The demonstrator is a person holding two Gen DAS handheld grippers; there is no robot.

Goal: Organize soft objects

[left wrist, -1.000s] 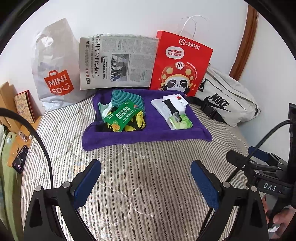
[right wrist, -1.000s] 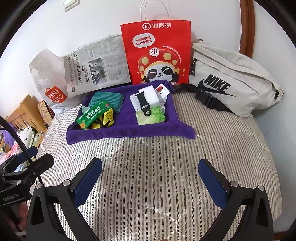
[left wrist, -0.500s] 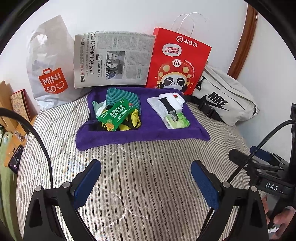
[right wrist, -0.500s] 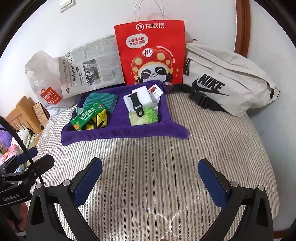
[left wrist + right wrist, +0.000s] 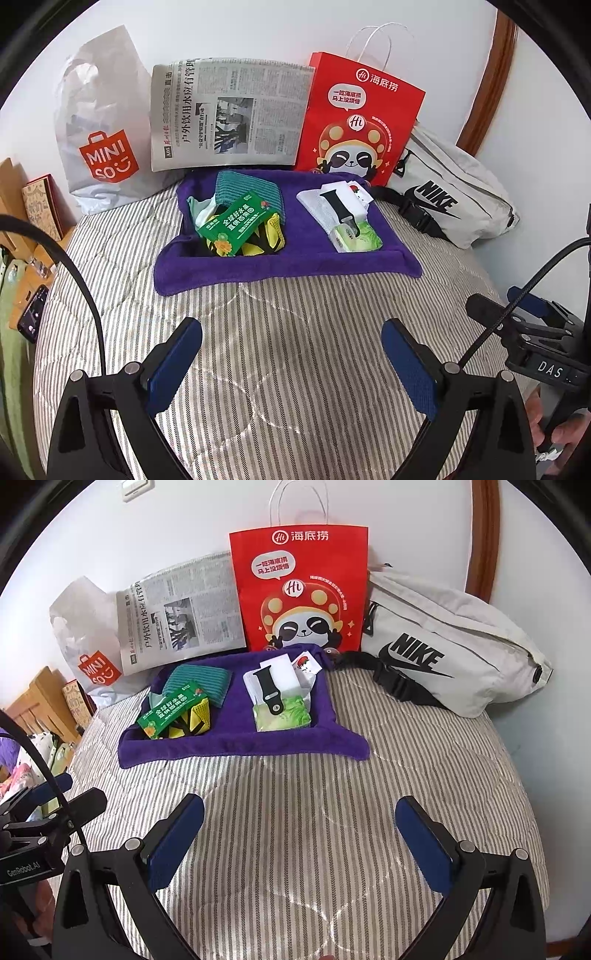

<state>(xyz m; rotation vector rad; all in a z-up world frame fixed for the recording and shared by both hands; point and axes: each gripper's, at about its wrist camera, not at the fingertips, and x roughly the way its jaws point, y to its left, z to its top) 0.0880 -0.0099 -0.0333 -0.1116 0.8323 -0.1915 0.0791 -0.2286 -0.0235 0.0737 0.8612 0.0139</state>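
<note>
— Purple towel (image 5: pixel 280 258) lies mid-bed, holding two piles, perhaps pre-sorted: green packet (image 5: pixel 236 225) left, watch strap (image 5: pixel 271 694) right.
— And the grippers?
— Left gripper (image 5: pixel 291 354) and right gripper (image 5: pixel 300 832) hover spread, empty, well short.

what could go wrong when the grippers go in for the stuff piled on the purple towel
The green packet lies loosely across the yellow-and-black item and teal cloth; grabbing one may drag the others.

The black watch strap rests on the green tissue pack, so lifting the pack could tip it off.

Both the left gripper and right gripper are open; closing low may pinch the purple towel instead.
</note>
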